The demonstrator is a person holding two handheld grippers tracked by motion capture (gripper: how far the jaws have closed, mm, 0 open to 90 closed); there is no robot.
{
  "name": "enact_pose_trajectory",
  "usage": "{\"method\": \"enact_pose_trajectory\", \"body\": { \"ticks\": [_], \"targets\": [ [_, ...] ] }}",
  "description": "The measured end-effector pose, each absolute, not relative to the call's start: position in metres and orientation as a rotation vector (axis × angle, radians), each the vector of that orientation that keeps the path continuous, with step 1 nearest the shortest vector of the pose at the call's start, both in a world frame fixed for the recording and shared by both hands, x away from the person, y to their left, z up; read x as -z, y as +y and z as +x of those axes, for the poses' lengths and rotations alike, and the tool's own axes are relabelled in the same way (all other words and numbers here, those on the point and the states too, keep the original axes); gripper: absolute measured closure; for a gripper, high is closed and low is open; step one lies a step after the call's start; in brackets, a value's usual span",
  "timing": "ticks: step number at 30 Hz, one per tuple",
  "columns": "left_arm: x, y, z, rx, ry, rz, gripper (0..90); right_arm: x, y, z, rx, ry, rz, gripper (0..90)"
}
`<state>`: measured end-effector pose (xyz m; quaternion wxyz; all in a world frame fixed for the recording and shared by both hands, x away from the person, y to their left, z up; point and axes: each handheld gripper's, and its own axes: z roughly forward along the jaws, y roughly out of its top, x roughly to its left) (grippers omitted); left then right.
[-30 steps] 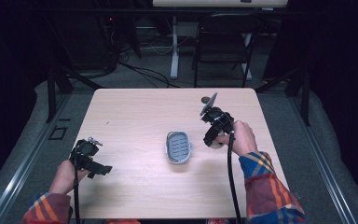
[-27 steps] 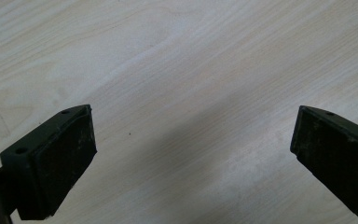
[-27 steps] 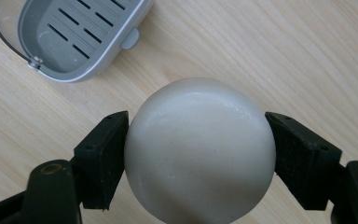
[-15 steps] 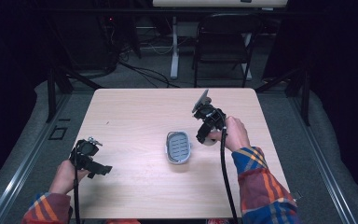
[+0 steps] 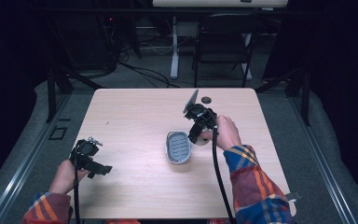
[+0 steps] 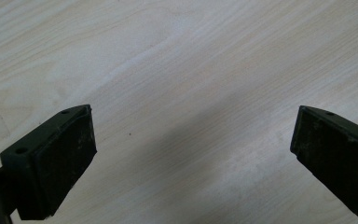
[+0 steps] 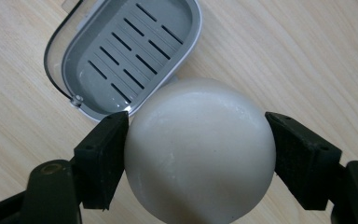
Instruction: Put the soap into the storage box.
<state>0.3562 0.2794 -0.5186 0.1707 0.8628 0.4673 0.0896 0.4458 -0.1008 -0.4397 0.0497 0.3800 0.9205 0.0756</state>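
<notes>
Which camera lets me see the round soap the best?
The right gripper view: the round white soap sits big and close between the right gripper pads, just above the grey soap dish. In the high view the gripper and hand cover it. The left gripper view faces bare table.

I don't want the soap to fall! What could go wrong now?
1. The round white soap is smooth, and the right claw pinches it only at its two sides, so it might slip out and roll across the table.
2. The grey soap dish is small and light-looking; a clumsy drop could miss its slotted tray or nudge it.
</notes>
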Motion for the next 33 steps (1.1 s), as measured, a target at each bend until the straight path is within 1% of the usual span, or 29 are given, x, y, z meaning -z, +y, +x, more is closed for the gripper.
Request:
{"method": "enact_pose_trajectory", "body": {
  "ticks": [33],
  "targets": [
    [0.518,0.278,0.357,-0.258,1.318,2.455,0.0,0.456,-0.056,0.452,-0.238,2.868,1.057,24.2]
  ]
}}
